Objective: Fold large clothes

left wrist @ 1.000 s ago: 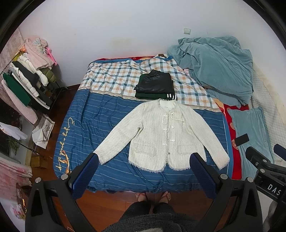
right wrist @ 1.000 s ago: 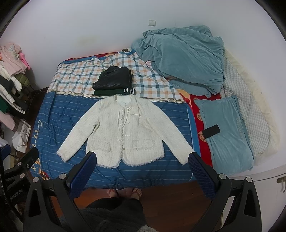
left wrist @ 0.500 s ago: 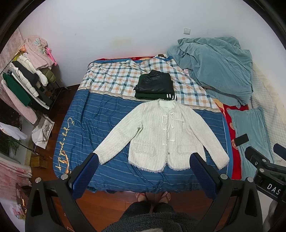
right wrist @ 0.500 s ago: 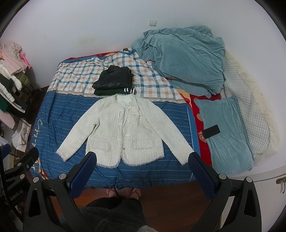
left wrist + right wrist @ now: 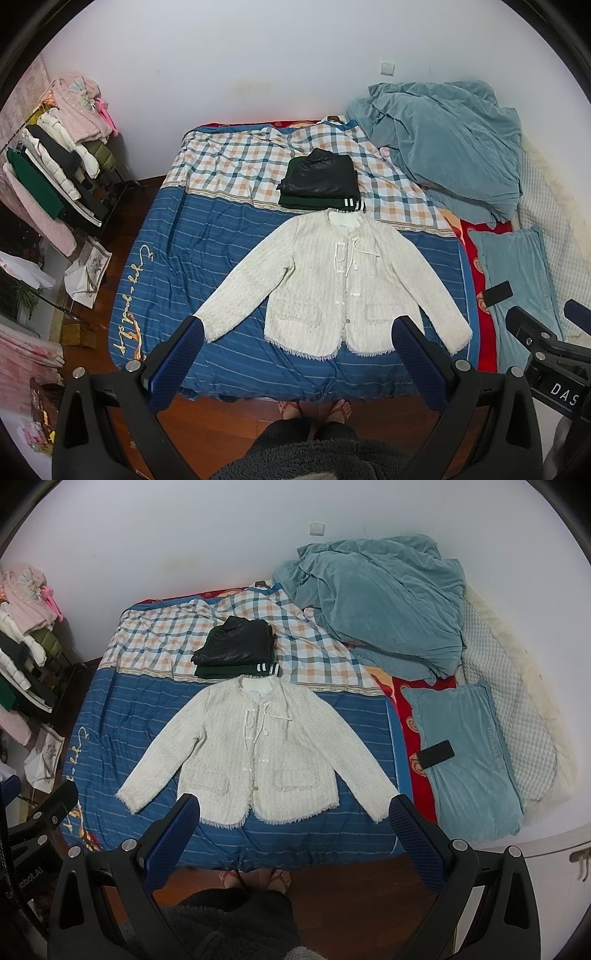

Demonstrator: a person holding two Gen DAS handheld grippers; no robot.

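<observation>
A cream tweed jacket [image 5: 332, 280] lies flat and face up on the blue striped bedspread [image 5: 184, 258], sleeves spread out to both sides; it also shows in the right wrist view [image 5: 255, 753]. My left gripper [image 5: 297, 332] is open and empty, held high above the bed's near edge. My right gripper [image 5: 294, 810] is open and empty at the same height. Both hover over the jacket's hem without touching it.
A folded pile of dark clothes [image 5: 319, 181] sits just beyond the jacket's collar. A teal blanket [image 5: 443, 140] is heaped at the back right, with a teal pillow [image 5: 465, 753] and a black phone [image 5: 436, 754]. A clothes rack [image 5: 48, 166] stands left. My feet [image 5: 314, 408] stand on the wooden floor.
</observation>
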